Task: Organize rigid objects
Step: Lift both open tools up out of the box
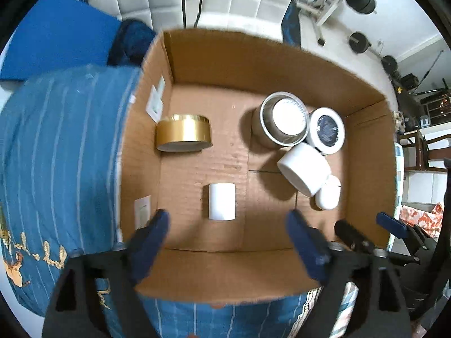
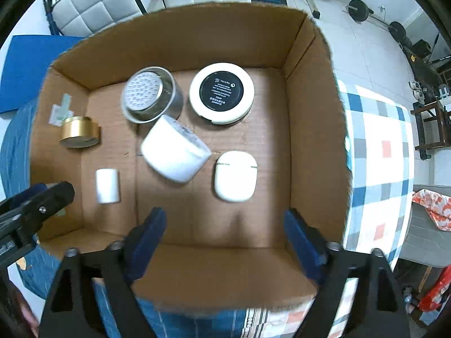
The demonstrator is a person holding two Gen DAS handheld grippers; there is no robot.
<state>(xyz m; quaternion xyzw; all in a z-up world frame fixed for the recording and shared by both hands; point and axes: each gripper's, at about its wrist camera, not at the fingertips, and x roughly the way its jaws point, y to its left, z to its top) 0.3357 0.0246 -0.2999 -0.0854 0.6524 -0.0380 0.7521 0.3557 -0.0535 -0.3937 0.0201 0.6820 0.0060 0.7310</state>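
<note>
Cardboard box (image 2: 180, 39), open-topped, standing on a blue striped cloth (image 1: 56, 140); checked cloth (image 2: 377, 152) beside its right wall.

Contents, left to right:
- Gold tin (image 2: 79, 132), near the left wall, toward the far edge.
- Small white cylinder (image 2: 107, 185), lying on its side, nearer the front edge.
- Metal can (image 2: 149, 97), far side, a white disc at its top.
- White jar (image 2: 174, 150), tipped on its side at centre, touching the metal can.
- Round white container with a black label (image 2: 221, 93), upright, far side, just beside the metal can.
- White earbud case (image 2: 235, 176), flat, right of the white jar.

Left gripper (image 1: 227, 246): above the front edge, fingers apart, holding nothing.
Right gripper (image 2: 224, 242): above the front edge, fingers apart, holding nothing.
</note>
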